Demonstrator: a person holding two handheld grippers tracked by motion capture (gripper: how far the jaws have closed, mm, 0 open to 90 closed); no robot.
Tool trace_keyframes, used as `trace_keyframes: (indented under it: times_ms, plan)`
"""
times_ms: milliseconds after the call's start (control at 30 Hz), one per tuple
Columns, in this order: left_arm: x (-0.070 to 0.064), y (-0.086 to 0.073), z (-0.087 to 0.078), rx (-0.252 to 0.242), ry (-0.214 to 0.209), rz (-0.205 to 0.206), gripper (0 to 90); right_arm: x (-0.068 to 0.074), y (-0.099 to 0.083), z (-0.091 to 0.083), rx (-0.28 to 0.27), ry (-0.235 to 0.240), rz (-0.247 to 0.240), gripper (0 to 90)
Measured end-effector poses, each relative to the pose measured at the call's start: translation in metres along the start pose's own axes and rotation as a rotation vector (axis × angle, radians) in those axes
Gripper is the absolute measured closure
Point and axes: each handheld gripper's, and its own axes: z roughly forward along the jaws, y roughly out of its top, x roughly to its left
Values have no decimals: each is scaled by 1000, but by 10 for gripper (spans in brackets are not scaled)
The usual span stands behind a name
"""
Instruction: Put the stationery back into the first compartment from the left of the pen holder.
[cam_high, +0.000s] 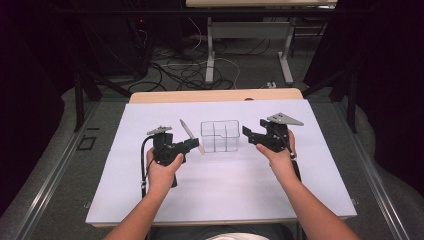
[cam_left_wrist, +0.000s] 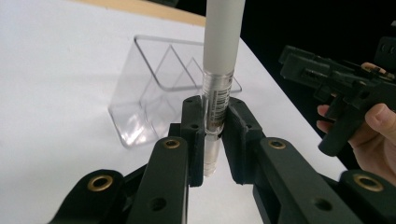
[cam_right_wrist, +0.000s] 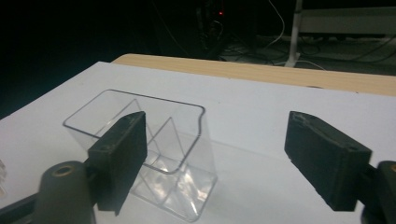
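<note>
A clear plastic organiser box (cam_high: 220, 135) with inner dividers stands in the middle of the white table sheet (cam_high: 215, 195). My left gripper (cam_high: 194, 144) is just left of the box, shut on a pen (cam_high: 190, 134) with a frosted cap and a barcode on its clear barrel (cam_left_wrist: 216, 100); the pen stands upright between the jaws, tilted back and left in the high view. The box (cam_left_wrist: 154, 88) lies just beyond those jaws. My right gripper (cam_high: 246, 133) is open to the right of the box (cam_right_wrist: 149, 149), its jaws wide apart and empty.
The white sheet covers a wooden table whose far edge (cam_high: 215, 95) shows behind the box. Beyond it are a table frame (cam_high: 247, 47) and loose cables (cam_high: 185, 70) on a dark floor. My right gripper (cam_left_wrist: 327, 79) and hand appear at the right of the left gripper view.
</note>
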Motion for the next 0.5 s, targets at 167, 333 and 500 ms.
trace_keyframes:
  times_ms: [167,333,500]
  plan:
    - [-2,17,6,-8,30,50,795,-11,-2,2,24,-34,30,139]
    - [-5,31,14,-13,48,83,795,-18,-5,3,34,-67,33,61]
    - [-9,42,25,-5,66,107,795,-20,-9,6,50,-98,10,23]
